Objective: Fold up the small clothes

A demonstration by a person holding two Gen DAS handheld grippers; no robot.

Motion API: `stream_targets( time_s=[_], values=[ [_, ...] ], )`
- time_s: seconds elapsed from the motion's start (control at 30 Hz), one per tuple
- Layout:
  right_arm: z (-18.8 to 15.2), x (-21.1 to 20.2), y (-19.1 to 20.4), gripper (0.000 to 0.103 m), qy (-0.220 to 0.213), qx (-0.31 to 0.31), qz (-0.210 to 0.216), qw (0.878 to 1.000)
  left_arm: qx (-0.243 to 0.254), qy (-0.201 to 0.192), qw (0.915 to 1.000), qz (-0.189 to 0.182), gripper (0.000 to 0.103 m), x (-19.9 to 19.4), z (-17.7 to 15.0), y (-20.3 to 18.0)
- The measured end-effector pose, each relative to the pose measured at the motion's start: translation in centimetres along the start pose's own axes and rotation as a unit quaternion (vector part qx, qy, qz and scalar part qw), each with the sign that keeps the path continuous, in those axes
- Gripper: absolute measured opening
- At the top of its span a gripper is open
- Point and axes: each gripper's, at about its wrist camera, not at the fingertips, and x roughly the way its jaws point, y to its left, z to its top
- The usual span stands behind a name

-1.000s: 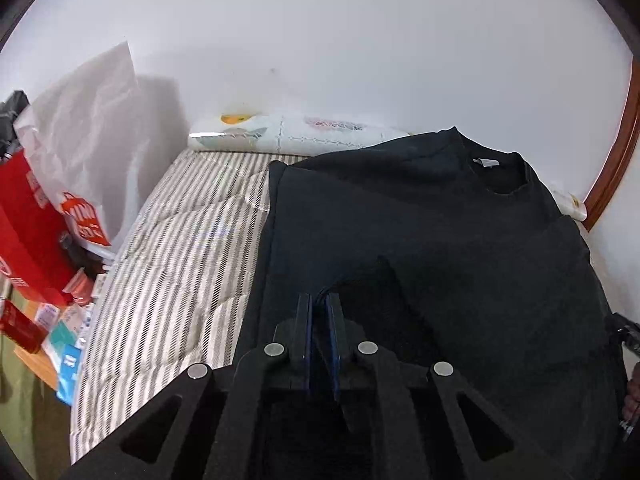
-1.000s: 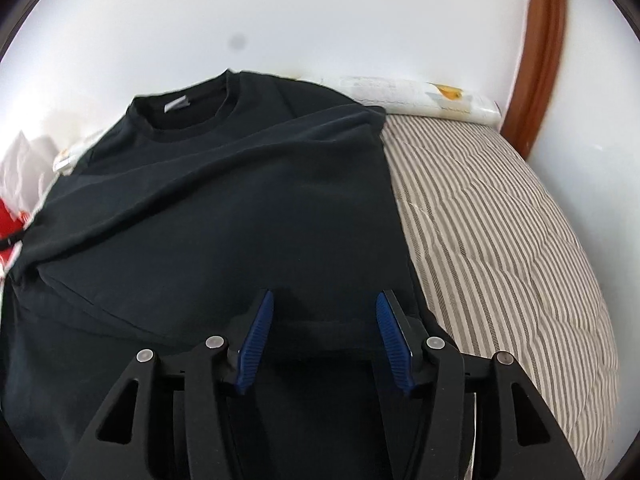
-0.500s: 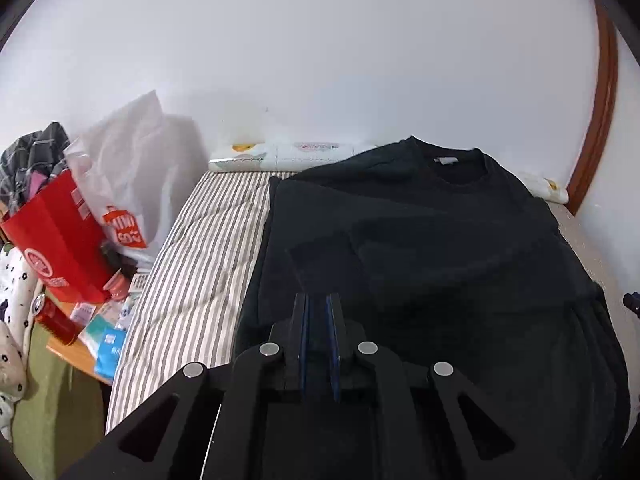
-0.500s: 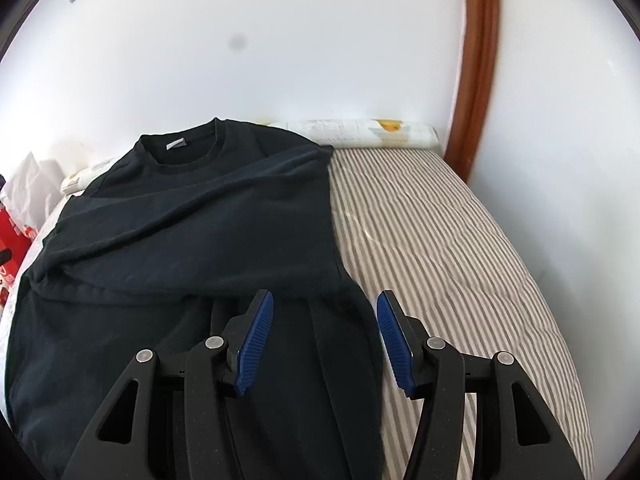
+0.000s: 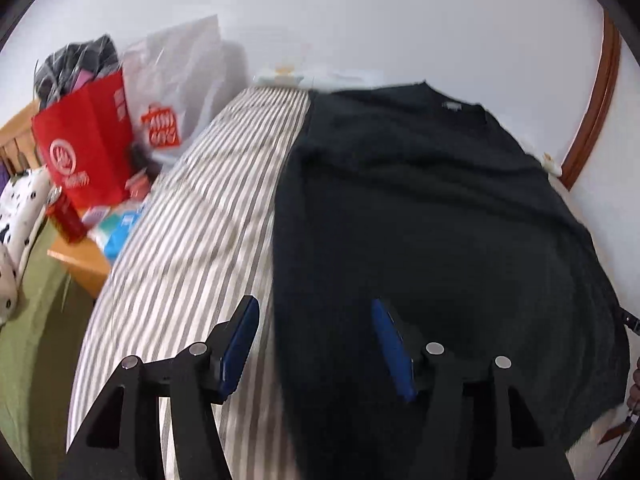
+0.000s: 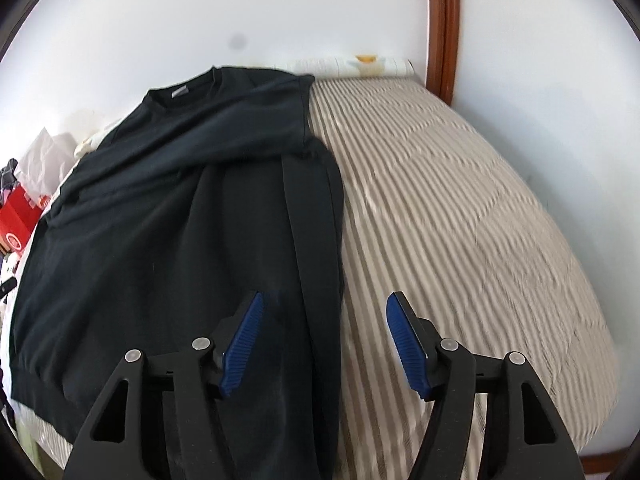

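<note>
A black T-shirt (image 5: 432,208) lies flat on a striped bed (image 5: 192,240), collar towards the wall. It also shows in the right wrist view (image 6: 168,216), with its right side folded in over the body. My left gripper (image 5: 316,344) is open and empty, raised over the shirt's left edge near the hem. My right gripper (image 6: 324,340) is open and empty, raised over the shirt's folded right edge, with bare bed (image 6: 460,208) beyond it.
A red paper bag (image 5: 84,148), a white plastic bag (image 5: 172,100) and small clutter stand on a wooden stand left of the bed. A rolled white pillow (image 6: 352,66) lies along the wall. A brown wooden frame (image 6: 444,28) stands at the right.
My left gripper was shut on the shirt fabric; it has opened, let go and pulled back. Both grippers have drawn back towards the hem side.
</note>
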Motion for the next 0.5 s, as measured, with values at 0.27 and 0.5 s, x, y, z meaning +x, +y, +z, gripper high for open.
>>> stream_targets(
  time_s=[0.27, 0.5],
  values=[
    [-2.8, -0.1, 1.2, 0.049, -0.019, -0.006, -0.007, 1.000, 0.012, 0.008, 0.9999, -0.009, 0.056, -1.6, -3.3, 0.0],
    [-1.6, 0.9, 3.1, 0.040, -0.004, -0.006, -0.009, 1.000, 0.045, -0.010, 0.9987, 0.019, 0.048, -1.2, -3.8, -2.8]
  ],
)
